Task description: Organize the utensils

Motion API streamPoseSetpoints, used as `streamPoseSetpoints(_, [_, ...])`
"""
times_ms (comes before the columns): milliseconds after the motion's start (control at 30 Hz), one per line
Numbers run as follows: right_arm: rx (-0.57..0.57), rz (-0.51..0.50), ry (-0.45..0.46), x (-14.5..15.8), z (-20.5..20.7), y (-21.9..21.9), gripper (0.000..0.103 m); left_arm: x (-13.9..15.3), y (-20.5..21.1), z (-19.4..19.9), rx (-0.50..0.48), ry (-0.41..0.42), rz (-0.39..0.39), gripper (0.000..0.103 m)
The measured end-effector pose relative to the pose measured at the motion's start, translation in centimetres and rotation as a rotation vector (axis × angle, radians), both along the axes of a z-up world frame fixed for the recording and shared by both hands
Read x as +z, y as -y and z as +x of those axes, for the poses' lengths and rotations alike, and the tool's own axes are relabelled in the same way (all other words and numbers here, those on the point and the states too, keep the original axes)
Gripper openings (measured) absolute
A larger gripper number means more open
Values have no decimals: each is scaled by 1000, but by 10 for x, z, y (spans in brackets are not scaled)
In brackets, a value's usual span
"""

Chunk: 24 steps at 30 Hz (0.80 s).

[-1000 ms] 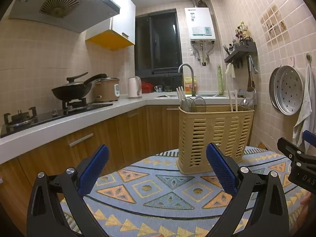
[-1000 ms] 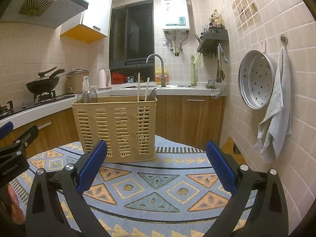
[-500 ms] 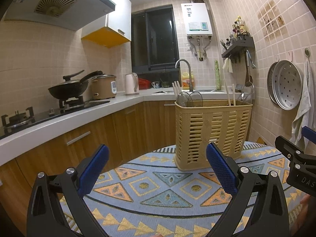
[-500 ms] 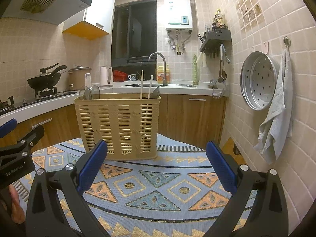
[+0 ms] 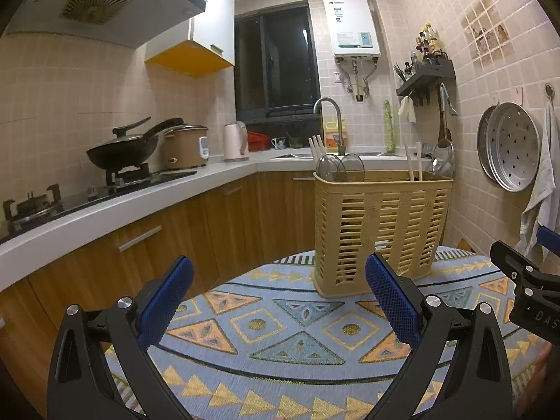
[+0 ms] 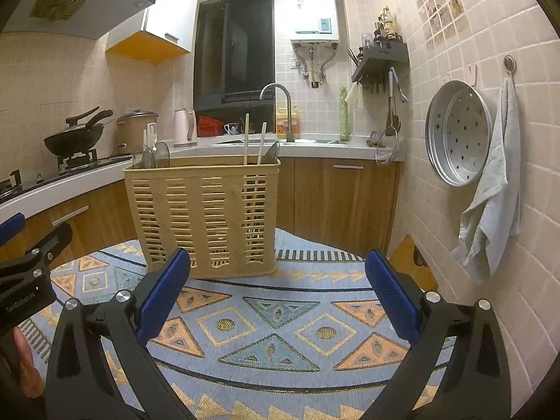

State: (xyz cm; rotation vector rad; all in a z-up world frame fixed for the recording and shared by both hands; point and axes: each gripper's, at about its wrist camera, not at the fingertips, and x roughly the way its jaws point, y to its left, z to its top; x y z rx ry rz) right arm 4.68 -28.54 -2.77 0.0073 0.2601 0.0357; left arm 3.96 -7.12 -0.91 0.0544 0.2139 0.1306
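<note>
**A:** Where do the utensils stand?

**B:** In a tan slotted utensil basket (image 5: 379, 231) that sits upright on a patterned cloth (image 5: 280, 332) with blue and orange triangles. At the basket's left end two round strainer heads (image 5: 341, 168) poke above the rim, with pale handles (image 5: 316, 147) just behind them. At the right end a pair of pale chopsticks (image 5: 413, 161) stands tilted, and a dark spoon-like utensil (image 6: 271, 152) leans beside them in the right wrist view.

**A:** And the two grippers?

**B:** The left gripper (image 5: 280, 288) hovers over the cloth, its blue-padded fingers (image 5: 166, 297) spread wide with nothing between them. The right gripper (image 6: 278, 280) is the same: fingers (image 6: 392, 294) spread wide, empty, above the cloth. Neither touches the basket. In the left wrist view the basket is ahead and to the right; in the right wrist view it is ahead and to the left.

**A:** What surrounds that?

**B:** A kitchen worktop (image 5: 115, 210) runs along the left wall and round the corner, carrying a black wok (image 5: 122, 150) on a gas hob, a rice cooker (image 5: 185, 147) and a pale kettle (image 5: 235, 140). A faucet (image 6: 280, 105) stands at the sink under a dark window. On the right tiled wall hang a perforated metal steamer tray (image 6: 458, 133) and a grey towel (image 6: 490, 217).
</note>
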Motion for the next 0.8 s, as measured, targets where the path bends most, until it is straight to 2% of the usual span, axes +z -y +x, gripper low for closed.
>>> streamPoseSetpoints(800, [8,15,24,4,-7,0,96,-2,3,0,-42,-3,15,95])
